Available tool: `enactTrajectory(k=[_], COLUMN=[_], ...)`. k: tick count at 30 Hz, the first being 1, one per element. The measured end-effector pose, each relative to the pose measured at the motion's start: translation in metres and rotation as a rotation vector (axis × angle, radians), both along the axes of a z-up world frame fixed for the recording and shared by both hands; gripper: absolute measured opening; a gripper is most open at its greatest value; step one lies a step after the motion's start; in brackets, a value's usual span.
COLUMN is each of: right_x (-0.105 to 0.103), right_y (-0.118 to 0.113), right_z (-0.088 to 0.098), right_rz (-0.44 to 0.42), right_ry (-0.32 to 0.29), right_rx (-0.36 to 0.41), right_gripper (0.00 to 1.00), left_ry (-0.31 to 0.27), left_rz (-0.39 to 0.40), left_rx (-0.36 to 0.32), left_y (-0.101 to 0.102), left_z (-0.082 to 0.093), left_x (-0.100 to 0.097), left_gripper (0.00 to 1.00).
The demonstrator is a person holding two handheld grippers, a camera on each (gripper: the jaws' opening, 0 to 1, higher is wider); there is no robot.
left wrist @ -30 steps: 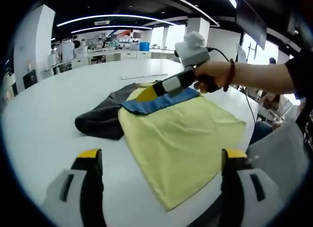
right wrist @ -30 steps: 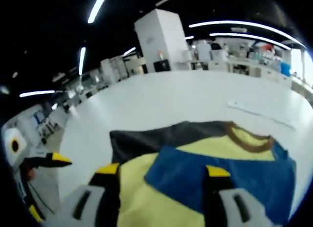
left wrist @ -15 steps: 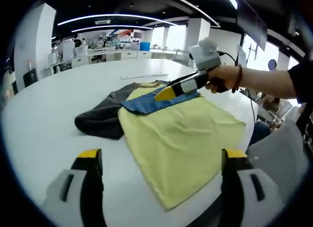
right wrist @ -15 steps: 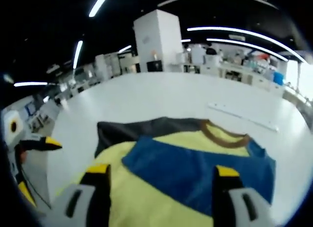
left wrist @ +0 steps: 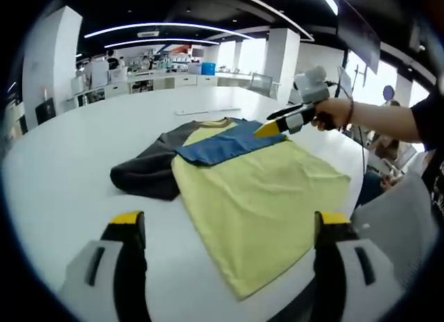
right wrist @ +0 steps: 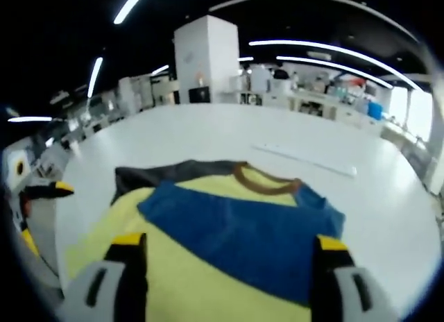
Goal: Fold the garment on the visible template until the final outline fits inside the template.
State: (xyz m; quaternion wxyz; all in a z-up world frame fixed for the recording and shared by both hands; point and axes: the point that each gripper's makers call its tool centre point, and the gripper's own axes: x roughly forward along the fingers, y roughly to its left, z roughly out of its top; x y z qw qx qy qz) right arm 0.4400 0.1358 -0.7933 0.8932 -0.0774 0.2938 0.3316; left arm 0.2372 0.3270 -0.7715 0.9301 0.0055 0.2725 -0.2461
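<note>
Left gripper (left wrist: 225, 228): jaws stood wide apart, holding nothing, above the near hem of the garment (left wrist: 257, 197), a yellow shirt with blue sleeve and dark sleeve, lying flat on the white table (left wrist: 90, 145). Right gripper (right wrist: 225, 249): jaws likewise apart and empty, just over the blue sleeve (right wrist: 243, 228); a hand (left wrist: 333, 114) held it beside the shirt's shoulder.

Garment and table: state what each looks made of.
Garment: soft matte knit fabric, probably cotton jersey; it lies limp with shallow creases, and its brown collar looks ribbed. Table: smooth, hard white top with a faint sheen, perhaps laminate; the exact material is unclear.
</note>
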Motion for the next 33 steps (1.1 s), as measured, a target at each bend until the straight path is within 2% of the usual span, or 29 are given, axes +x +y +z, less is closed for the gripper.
enactTrajectory(k=[9, 14, 19, 23, 28, 33], right_x=[-0.004, -0.006, -0.009, -0.012, -0.007, -0.007], right_y=[-0.047, -0.068, -0.081, -0.090, -0.099, -0.105], right_z=[-0.001, -0.001, -0.007, -0.017, -0.023, -0.028], right_rz=[-0.062, -0.073, -0.068, -0.060, -0.067, -0.078], right_ry=[0.006, -0.008, 0.009, 0.023, 0.013, 0.011], right_rx=[-0.017, -0.038, -0.052, -0.087, -0.097, -0.114], right_gripper=[0.99, 0.92, 0.78, 0.68, 0.49, 0.37], left_ry=[-0.008, -0.005, 0.003, -0.010, -0.016, -0.014], left_rz=[-0.006, -0.001, 0.000, 0.010, 0.028, 0.045], left_rx=[0.010, 0.008, 0.005, 0.004, 0.015, 0.017], left_y=[-0.003, 0.001, -0.001, 0.000, 0.004, 0.004], left_z=[0.002, 0.000, 0.000, 0.008, 0.015, 0.018], left_x=[-0.001, 0.000, -0.005, -0.007, -0.011, -0.017], left_gripper=[0.99, 0.99, 0.99, 0.99, 0.99, 0.99])
